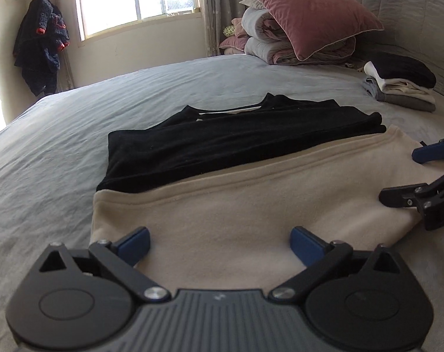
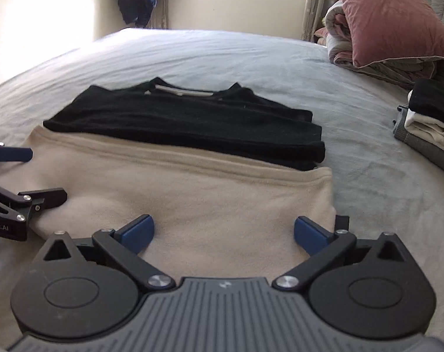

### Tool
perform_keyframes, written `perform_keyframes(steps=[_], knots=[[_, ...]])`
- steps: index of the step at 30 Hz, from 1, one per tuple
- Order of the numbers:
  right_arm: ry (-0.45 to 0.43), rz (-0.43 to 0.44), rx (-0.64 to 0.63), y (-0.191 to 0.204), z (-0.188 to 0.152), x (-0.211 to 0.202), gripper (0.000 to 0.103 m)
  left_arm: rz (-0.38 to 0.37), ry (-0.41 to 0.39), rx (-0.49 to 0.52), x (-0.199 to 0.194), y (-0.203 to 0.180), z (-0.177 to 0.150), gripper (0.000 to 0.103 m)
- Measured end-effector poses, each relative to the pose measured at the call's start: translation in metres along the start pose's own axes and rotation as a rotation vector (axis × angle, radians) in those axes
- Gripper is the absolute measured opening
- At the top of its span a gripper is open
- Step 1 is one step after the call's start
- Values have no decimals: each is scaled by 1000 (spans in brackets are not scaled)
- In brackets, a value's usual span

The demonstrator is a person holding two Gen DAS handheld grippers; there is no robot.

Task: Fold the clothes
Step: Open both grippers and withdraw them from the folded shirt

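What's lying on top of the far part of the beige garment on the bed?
A folded black top overlaps the beige garment's far edge. How far the beige cloth runs beneath it is hidden.

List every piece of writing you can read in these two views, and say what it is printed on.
"obot.AI": white letters on the black body of the left tool, cut off by the picture's left edge in the right wrist view.
"D": a single white letter on the body of the right tool, in the left wrist view; the rest is out of frame.
Nothing else readable.
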State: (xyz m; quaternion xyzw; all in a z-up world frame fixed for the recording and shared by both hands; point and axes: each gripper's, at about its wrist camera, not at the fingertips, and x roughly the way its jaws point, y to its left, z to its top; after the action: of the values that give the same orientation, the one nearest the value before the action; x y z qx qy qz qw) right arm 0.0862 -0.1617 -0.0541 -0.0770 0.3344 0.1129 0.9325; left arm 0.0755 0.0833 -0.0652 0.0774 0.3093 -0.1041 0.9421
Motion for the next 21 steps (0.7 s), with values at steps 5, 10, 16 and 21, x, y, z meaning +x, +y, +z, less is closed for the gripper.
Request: perform_keyframes(steps=[5,10,16,21], knots=[[-21,35,4,-10,-6,-1,103,-32,5,-29,-3,8,-4,103],[-39,67,-18,-15,-14,-9,103,-44,-4,-28,-9,10,-9,103],[-53,113,-57,-22,-25,-23,103,-69,-4,-21,-15,16,-12,103],[-57,150,-104,-28,-32,-32,103,-93,-6,-18,-22,23,-16,103]])
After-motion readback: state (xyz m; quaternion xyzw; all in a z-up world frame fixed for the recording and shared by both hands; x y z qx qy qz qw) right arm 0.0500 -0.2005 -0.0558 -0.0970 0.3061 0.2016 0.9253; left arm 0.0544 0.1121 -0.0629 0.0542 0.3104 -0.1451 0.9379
